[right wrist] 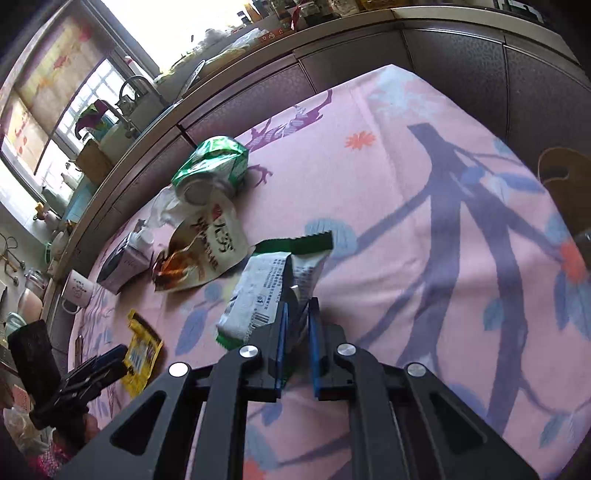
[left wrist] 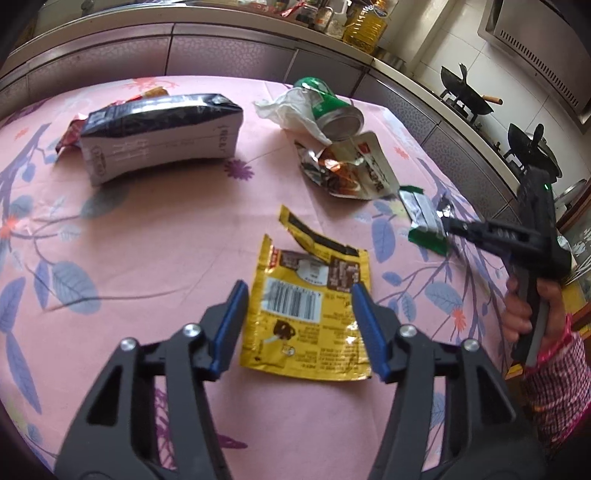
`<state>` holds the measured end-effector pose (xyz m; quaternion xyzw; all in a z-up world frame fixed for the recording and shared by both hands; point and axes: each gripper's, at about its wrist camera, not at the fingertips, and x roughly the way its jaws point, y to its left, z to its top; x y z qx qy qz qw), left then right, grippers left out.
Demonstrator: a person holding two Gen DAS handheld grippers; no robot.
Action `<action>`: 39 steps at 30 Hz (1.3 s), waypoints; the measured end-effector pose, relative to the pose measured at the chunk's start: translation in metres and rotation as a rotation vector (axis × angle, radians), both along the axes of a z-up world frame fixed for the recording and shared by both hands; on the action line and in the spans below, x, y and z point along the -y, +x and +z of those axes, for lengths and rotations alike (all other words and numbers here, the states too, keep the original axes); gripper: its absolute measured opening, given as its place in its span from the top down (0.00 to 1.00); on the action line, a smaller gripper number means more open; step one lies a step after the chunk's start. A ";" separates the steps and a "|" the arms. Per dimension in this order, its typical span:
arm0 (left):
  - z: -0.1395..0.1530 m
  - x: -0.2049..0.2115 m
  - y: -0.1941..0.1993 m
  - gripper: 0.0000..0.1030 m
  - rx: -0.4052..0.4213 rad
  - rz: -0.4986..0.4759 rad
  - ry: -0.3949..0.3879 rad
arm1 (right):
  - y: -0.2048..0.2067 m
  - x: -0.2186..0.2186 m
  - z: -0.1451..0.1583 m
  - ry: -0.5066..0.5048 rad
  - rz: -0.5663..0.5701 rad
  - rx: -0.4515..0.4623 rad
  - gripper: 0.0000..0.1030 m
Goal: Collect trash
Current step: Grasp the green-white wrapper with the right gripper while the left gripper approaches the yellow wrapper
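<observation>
Trash lies on a table with a pink flowered cloth [left wrist: 166,229]. My left gripper [left wrist: 299,295] is open, its blue pads on either side of a torn yellow wrapper [left wrist: 310,306] lying flat. My right gripper [right wrist: 297,310] is shut on a green and white wrapper [right wrist: 266,291]; it also shows in the left wrist view [left wrist: 424,221] at the table's right side. Further back lie a crushed green can [left wrist: 328,107] with white tissue [left wrist: 291,107], a white and orange pouch [left wrist: 354,170] and a dark and white carton [left wrist: 159,133].
A red wrapper [left wrist: 74,136] peeks out behind the carton. A kitchen counter [left wrist: 258,40] with an oil bottle [left wrist: 365,26] and woks [left wrist: 465,96] runs behind the table. A white mug [right wrist: 77,291] stands at the counter side in the right wrist view.
</observation>
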<state>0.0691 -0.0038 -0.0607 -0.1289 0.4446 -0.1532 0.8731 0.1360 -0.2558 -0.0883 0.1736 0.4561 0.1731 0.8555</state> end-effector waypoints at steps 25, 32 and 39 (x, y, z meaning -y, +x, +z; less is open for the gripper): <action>-0.006 -0.007 -0.011 0.60 -0.101 -0.054 -0.175 | -0.090 -0.087 0.025 -0.077 0.140 0.191 0.61; -0.011 0.001 -0.005 0.60 -0.144 -0.106 -0.265 | -0.087 -0.126 0.001 -0.262 0.243 0.156 0.79; -0.006 0.012 0.000 0.60 -0.158 -0.173 -0.411 | -0.089 -0.116 -0.006 -0.207 0.233 0.174 0.81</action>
